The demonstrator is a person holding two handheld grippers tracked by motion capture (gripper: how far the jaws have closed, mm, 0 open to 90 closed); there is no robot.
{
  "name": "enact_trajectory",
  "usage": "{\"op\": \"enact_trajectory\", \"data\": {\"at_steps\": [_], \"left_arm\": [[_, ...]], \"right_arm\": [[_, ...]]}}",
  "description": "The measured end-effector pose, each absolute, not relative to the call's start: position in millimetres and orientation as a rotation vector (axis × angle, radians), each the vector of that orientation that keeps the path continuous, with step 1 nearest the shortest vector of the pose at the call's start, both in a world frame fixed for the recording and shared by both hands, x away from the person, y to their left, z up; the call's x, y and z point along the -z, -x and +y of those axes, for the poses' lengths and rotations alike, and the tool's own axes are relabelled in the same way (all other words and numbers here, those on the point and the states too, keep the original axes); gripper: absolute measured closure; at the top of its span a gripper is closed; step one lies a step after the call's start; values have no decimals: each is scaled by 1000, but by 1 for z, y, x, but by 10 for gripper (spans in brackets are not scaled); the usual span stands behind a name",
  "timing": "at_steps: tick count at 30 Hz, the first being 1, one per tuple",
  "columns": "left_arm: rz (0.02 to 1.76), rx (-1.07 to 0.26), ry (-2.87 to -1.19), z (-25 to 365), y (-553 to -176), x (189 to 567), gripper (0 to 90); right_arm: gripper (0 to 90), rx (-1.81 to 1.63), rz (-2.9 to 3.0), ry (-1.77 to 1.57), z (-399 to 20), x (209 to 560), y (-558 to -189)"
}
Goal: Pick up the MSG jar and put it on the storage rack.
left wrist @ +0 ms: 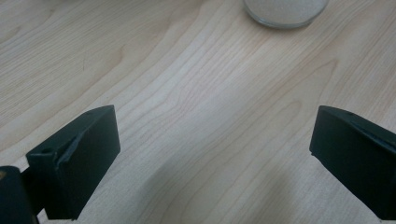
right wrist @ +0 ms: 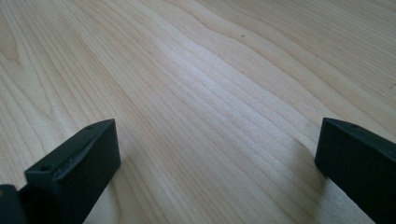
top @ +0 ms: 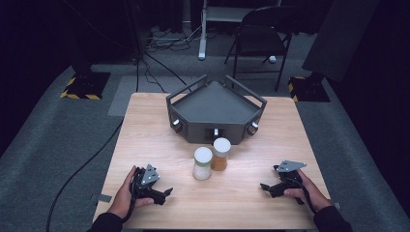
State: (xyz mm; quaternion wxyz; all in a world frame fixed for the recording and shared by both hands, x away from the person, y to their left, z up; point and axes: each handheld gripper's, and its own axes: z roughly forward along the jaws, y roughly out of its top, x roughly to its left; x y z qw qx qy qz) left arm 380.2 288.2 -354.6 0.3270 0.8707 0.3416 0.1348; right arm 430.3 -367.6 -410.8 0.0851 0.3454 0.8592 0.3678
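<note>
Between both grippers: white jar (top: 202, 163) | left gripper (top: 163, 194) spread, near | right gripper (top: 265, 186) spread, farther off

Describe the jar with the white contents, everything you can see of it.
The white-filled jar is a small clear cylinder, glass or plastic by its look, with a flat pale lid, closed. It stands upright on the wooden table, near the middle, in front of the dark tray. The orange-filled jar stands close behind it to the right; whether they touch is unclear. Neither gripper touches it. Its rounded base shows in the left gripper view.

White-filled jar (top: 202, 163), orange-filled jar (top: 221, 154), white lids, upright, touching, table centre.
</note>
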Motion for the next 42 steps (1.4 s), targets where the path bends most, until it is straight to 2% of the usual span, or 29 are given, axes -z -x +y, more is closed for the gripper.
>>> {"op": "enact_trajectory", "data": {"at_steps": [21,42], "left_arm": [[788,-376,-2229,274,-384,339,13],[760,-350,-2193,266,-398,336,13]], "right_arm": [[0,-1097,2562,-1030,-368,411,-430],[0,-1097,2562,-1030,-368,411,-430]]}}
